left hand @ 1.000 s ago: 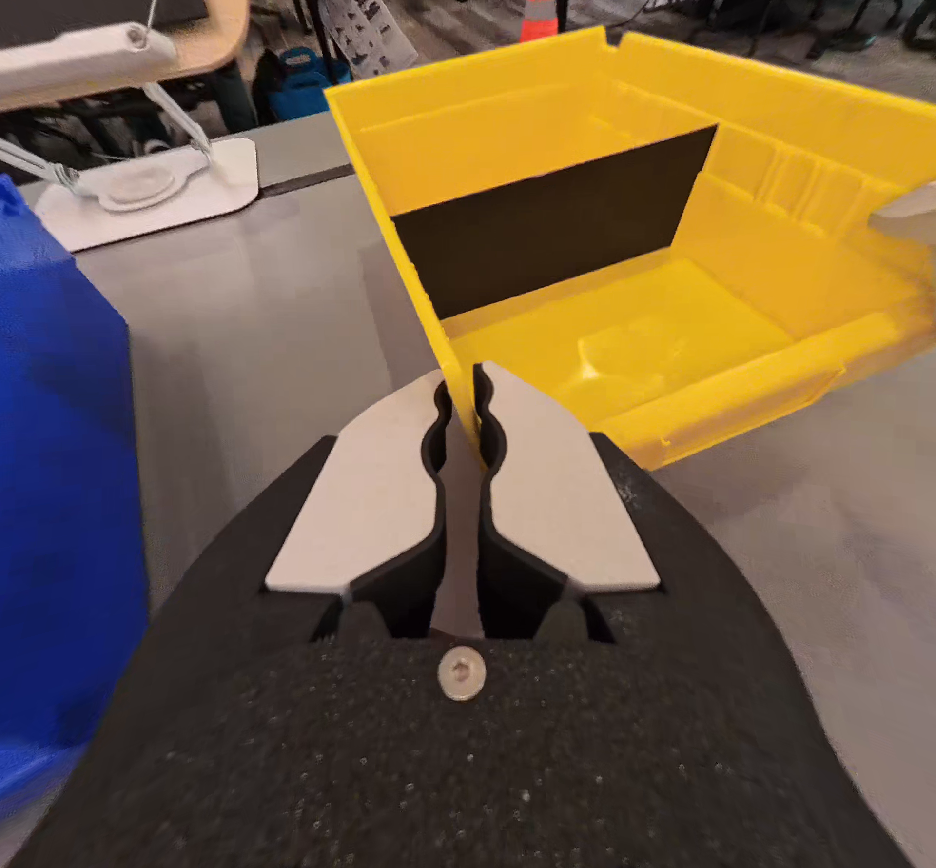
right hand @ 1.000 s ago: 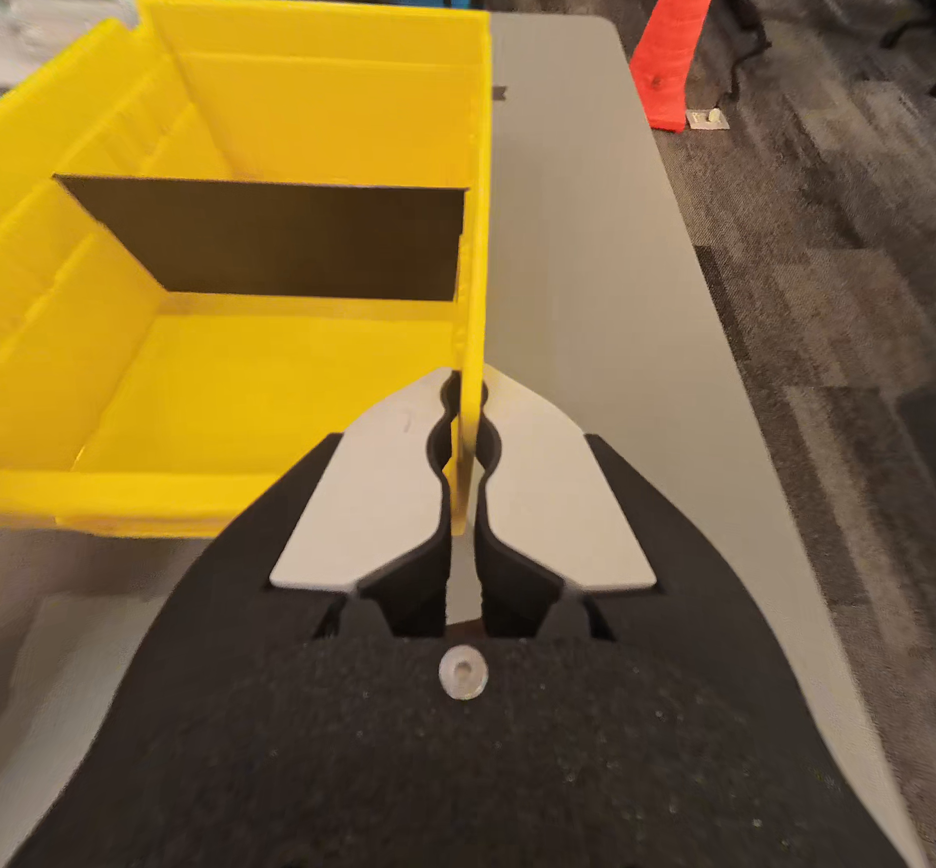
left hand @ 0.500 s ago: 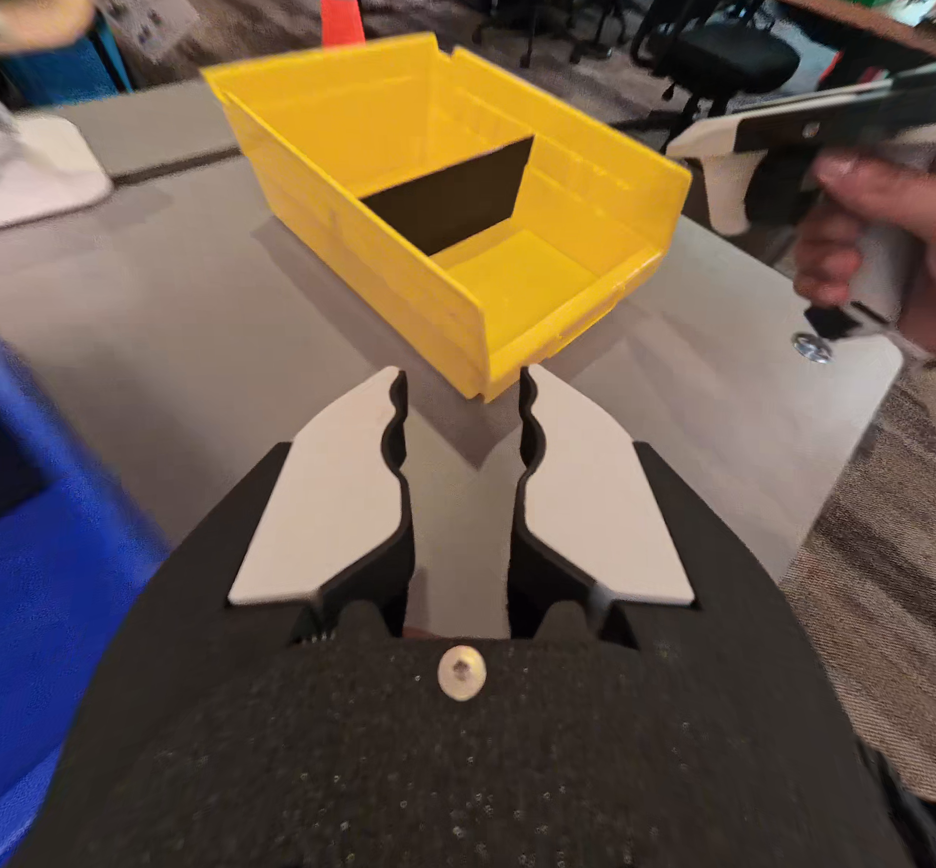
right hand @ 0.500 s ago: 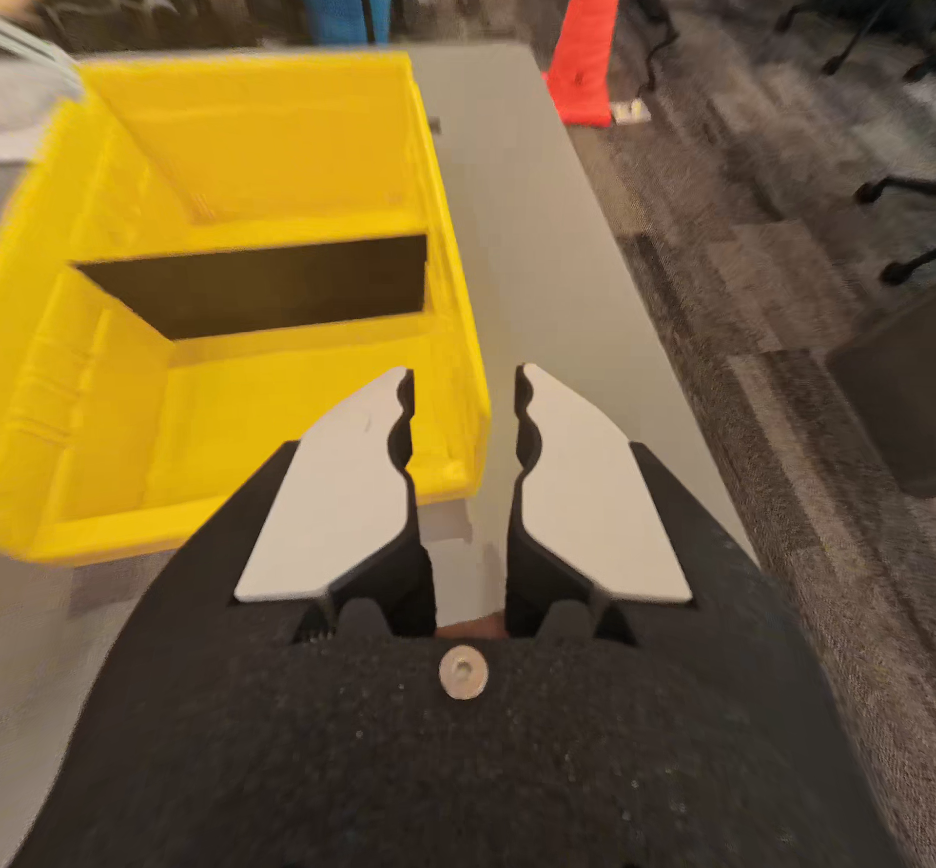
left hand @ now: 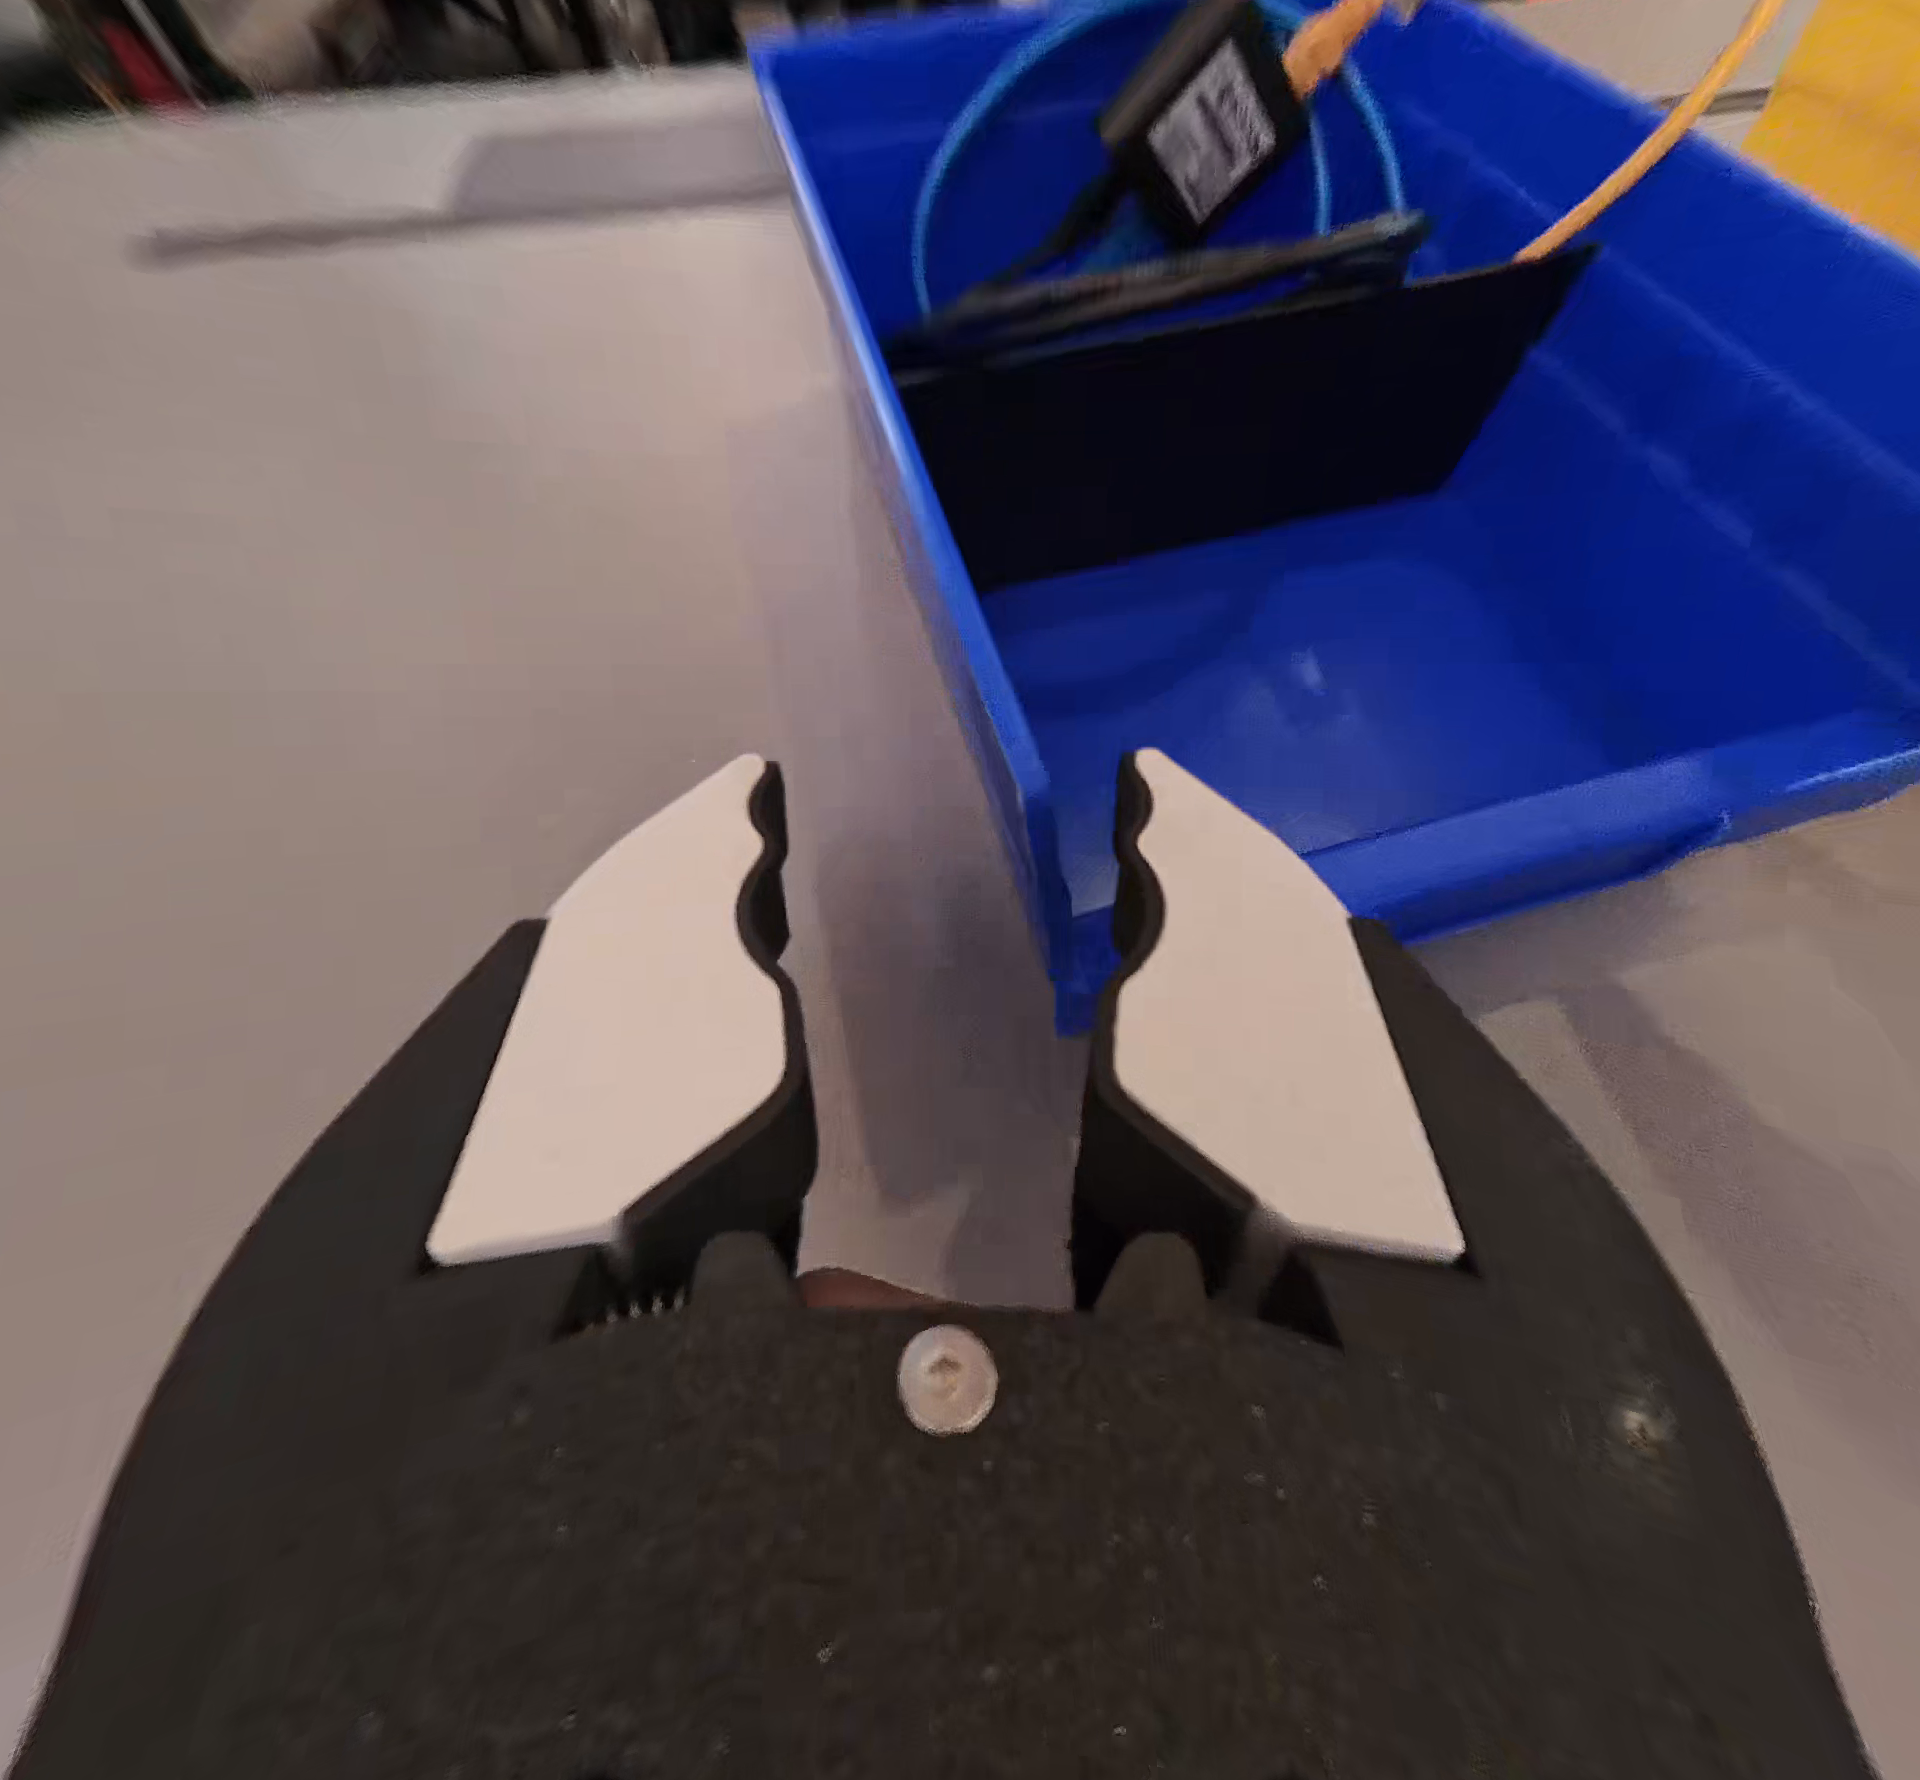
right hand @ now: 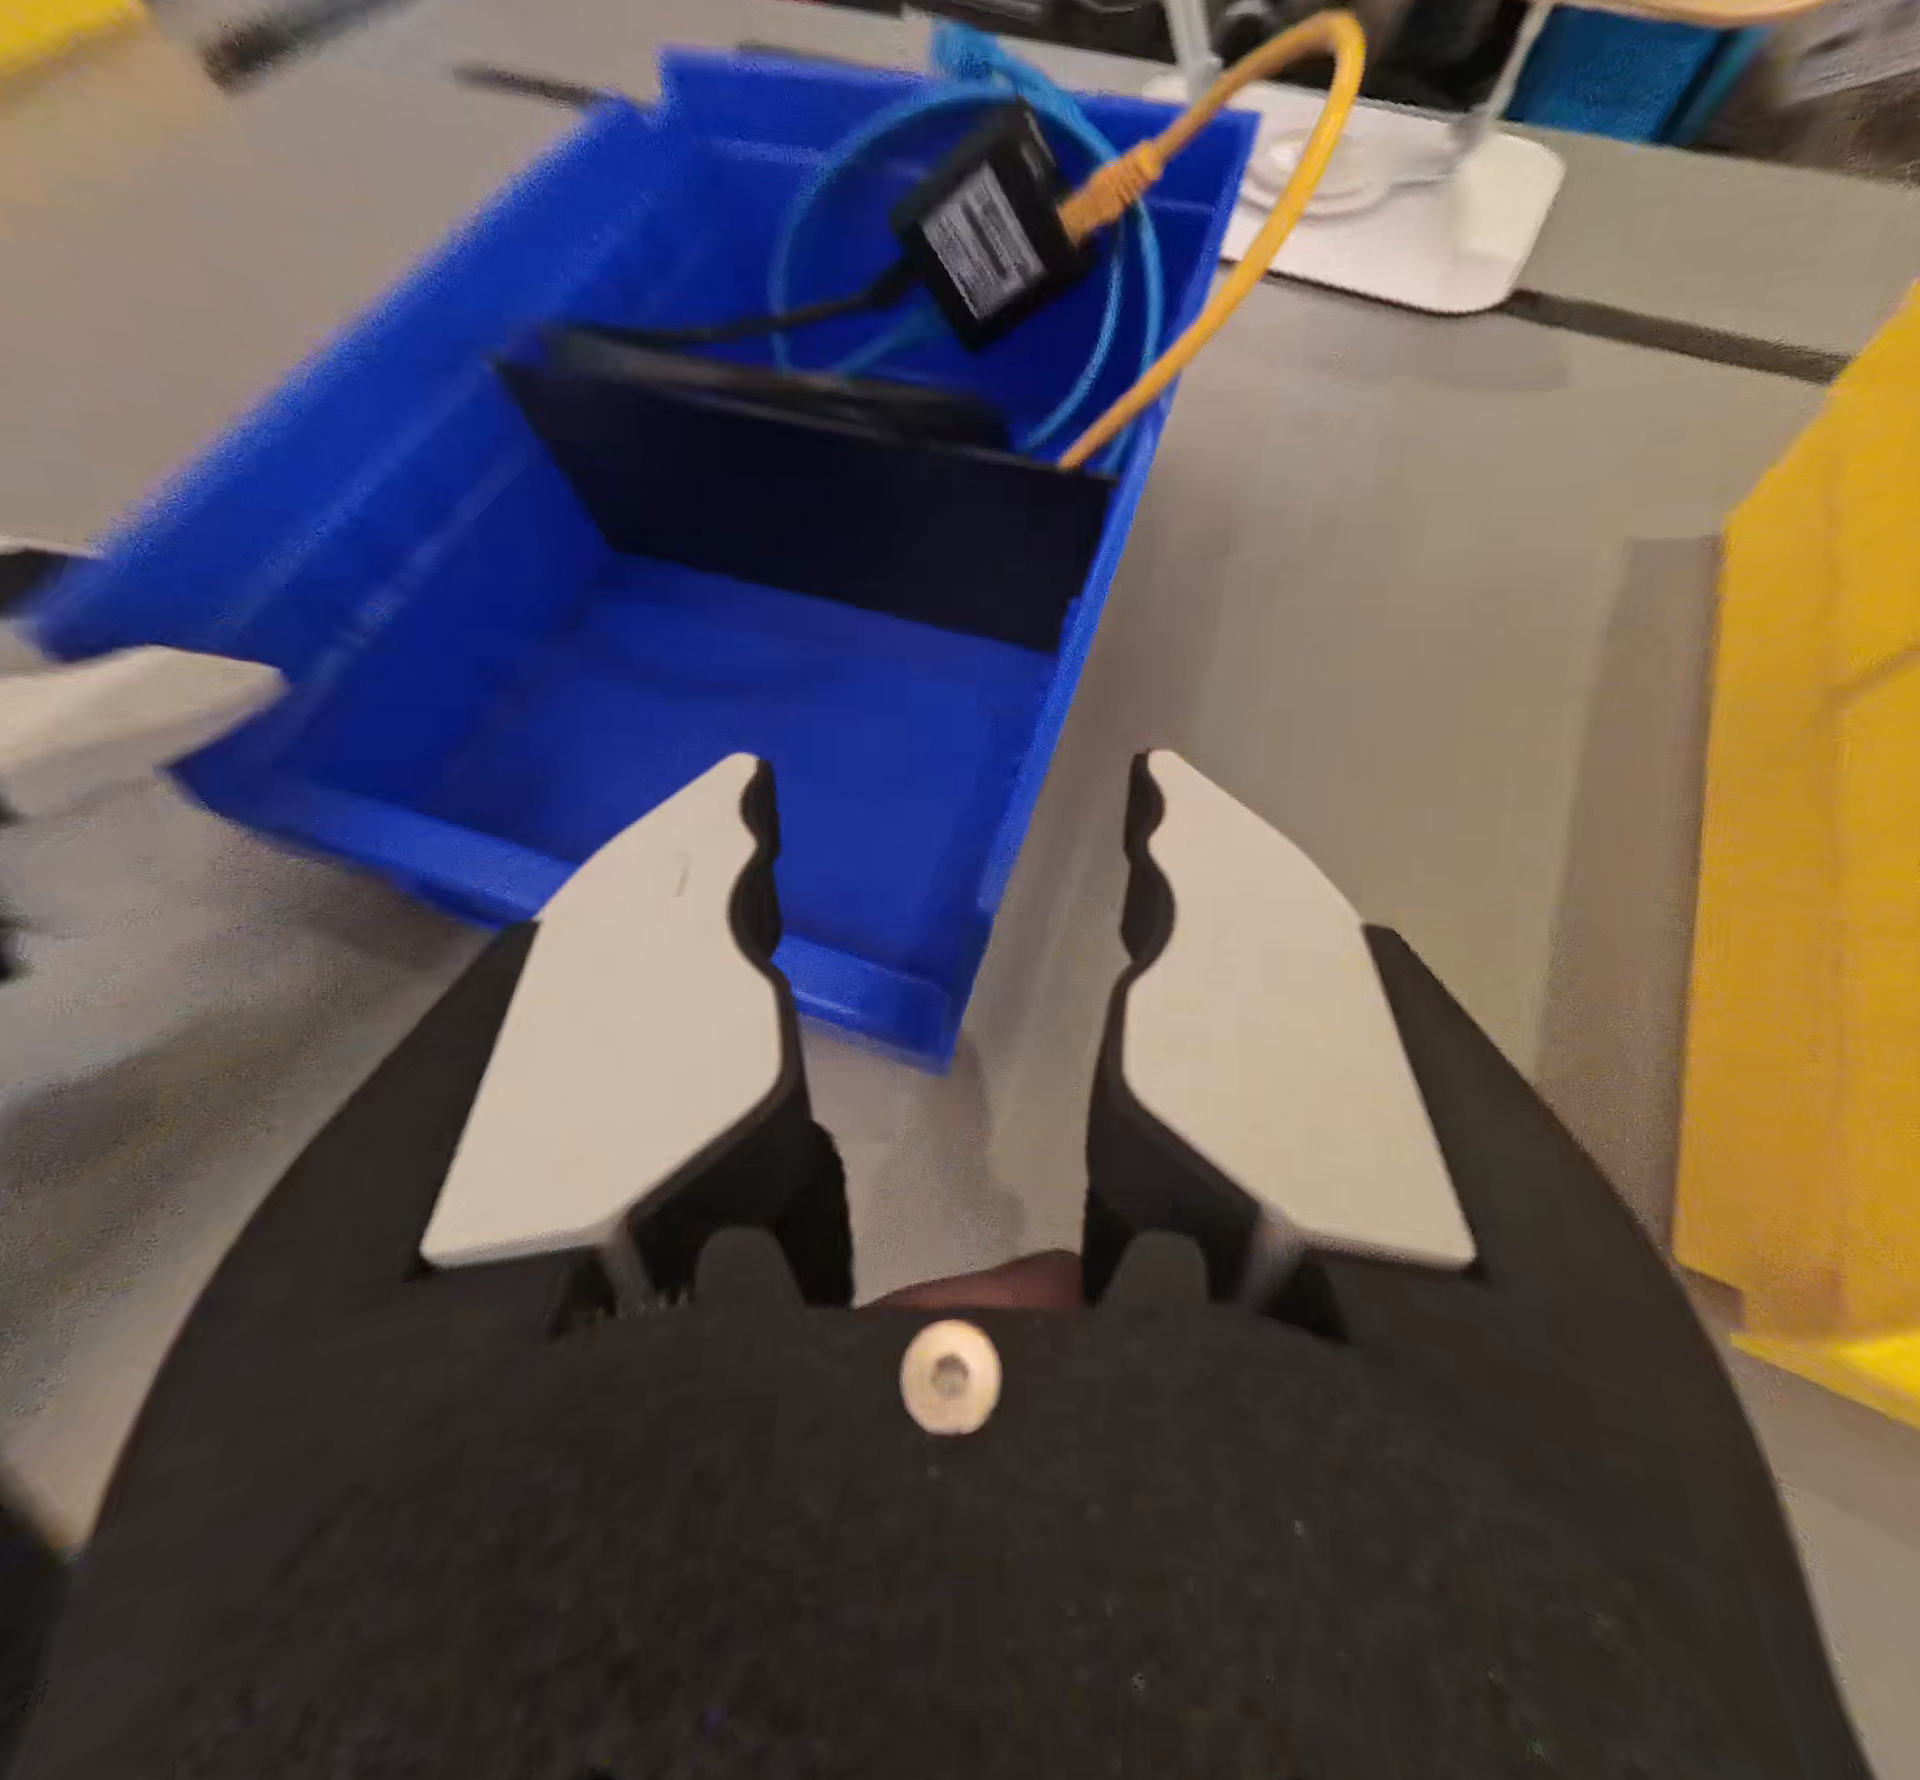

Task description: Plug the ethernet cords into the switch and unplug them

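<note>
Left wrist view first: my left gripper (left hand: 951, 774) is spread wide with nothing between the fingers, hovering over the grey table (left hand: 364, 535). The near left corner of the blue bin (left hand: 1766, 442) sits right between my fingertips in the picture, though I can't tell if I'm touching it. A black divider (left hand: 1226, 421) splits the bin in two; the near compartment is just bare blue floor. In the far compartment there's a small black box, the switch (left hand: 1205, 125) I guess, tilted up on the pile, with a yellow ethernet cord (left hand: 1621, 172) plugged into it and looping off to the right. A blue ethernet cord (left hand: 935, 192) is coiled around under it. It's all a bit blurry back there.

Right wrist view: my right gripper (right hand: 951, 774) is also wide open and holding nothing, over the table just short of the bin's near right corner. Same bin from the other side, switch (right hand: 987, 239) in the far compartment, yellow cord (right hand: 1299, 172) arching up out of it and back down behind the divider (right hand: 831, 504), blue cord (right hand: 821, 213) looped around. A yellow bin (right hand: 1808, 899) stands on the right, well apart from the blue one. A white lamp base (right hand: 1434, 213) sits on the table past the bin. My left gripper's fingertip (right hand: 135, 712) pokes in at the left edge.
</note>
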The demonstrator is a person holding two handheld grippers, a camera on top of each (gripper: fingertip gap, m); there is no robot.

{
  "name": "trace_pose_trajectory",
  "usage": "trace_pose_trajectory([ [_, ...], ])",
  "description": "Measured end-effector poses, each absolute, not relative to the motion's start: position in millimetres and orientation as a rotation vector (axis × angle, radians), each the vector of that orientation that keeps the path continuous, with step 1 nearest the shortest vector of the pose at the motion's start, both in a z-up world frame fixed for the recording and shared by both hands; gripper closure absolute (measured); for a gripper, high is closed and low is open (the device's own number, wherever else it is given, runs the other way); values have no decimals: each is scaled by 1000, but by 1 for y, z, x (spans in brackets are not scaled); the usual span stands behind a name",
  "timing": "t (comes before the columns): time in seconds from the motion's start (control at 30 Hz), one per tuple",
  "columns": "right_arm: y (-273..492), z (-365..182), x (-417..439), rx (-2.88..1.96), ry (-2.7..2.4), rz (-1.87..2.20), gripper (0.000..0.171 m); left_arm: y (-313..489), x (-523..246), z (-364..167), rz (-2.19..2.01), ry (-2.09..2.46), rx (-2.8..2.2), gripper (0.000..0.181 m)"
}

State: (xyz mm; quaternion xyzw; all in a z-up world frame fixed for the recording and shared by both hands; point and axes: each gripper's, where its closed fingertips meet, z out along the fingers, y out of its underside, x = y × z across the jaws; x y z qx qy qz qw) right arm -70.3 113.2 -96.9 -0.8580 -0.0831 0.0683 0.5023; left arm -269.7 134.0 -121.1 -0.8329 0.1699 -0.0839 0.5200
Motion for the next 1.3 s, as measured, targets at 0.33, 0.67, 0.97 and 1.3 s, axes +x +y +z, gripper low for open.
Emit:
trace_pose_trajectory([
  [0.33,117,-127,-74,-2101,44,-31,167,150,-263,-128,-293,523,-2005,174],
  [0.67,141,-96,-215,-1984,-51,17,166,172,-404,-84,-162,369,-1949,179],
  [0.97,169,-134,-303,-2038,-163,78,163,193,-491,-132,-205,272,-2036,178],
  [1.3,110,-104,-278,-2058,-498,662,156,187,-510,-70,-230,170,-1903,154],
])
